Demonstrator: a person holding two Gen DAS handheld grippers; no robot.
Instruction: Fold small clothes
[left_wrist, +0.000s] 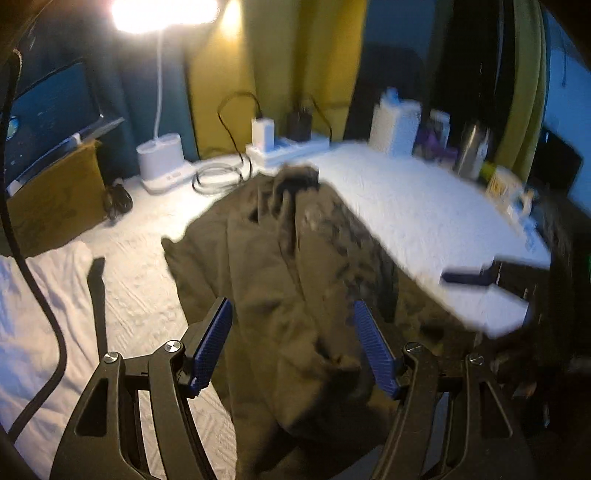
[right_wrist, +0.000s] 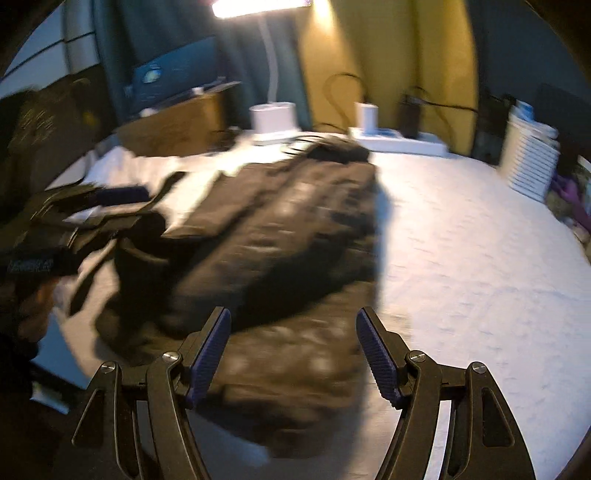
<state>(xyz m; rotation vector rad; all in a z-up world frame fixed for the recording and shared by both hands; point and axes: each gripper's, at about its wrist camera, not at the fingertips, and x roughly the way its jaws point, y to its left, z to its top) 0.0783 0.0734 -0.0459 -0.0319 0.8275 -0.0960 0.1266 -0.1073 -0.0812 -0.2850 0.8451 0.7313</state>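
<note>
Your left gripper and right gripper hang spread, empty, above the crumpled olive-brown garment (blurred); bare white tablecloth lies right.

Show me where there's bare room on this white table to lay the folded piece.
Bare table lies right of the dark garment, up to the white ribbed box. The back edge is crowded: lamp base, power strip, cables. Both the left gripper and the right gripper are open.
</note>
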